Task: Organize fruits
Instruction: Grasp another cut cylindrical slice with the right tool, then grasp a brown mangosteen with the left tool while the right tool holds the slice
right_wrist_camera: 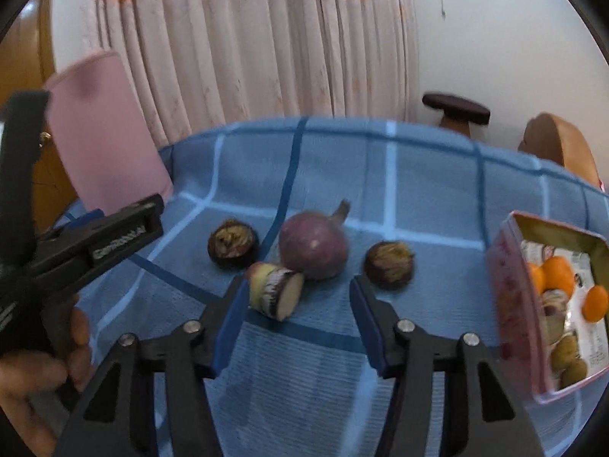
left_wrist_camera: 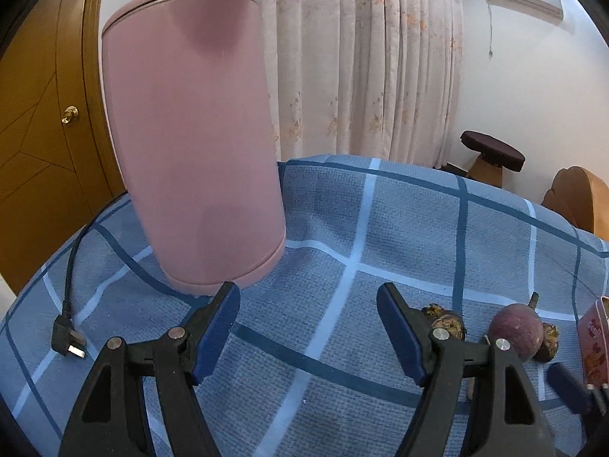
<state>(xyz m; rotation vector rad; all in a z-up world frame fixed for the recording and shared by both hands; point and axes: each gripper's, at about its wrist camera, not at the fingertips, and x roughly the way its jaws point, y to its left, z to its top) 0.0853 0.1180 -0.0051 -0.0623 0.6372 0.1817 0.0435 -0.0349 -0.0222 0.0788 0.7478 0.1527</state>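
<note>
A table under a blue checked cloth carries everything. The largest thing on it is a tall pink container with its lid on, standing at the far left; what it holds cannot be seen. A black cord with a plug lies on the cloth beside it.

At the right edge sits a pink box, open at the top. Inside it are small orange fruits, some yellowish round ones lower down and a printed wrapper.

On the cloth left of the box, in the middle, lies a round purple fruit with a stem. A dark husked fruit lies to its left, another to its right, and a cut piece touches its near side.

The right gripper stands partly open over the cloth, gripping nothing; the cut piece lies just by its left fingertip. The left gripper is wide open and empty, close to the pink container's base.
</note>
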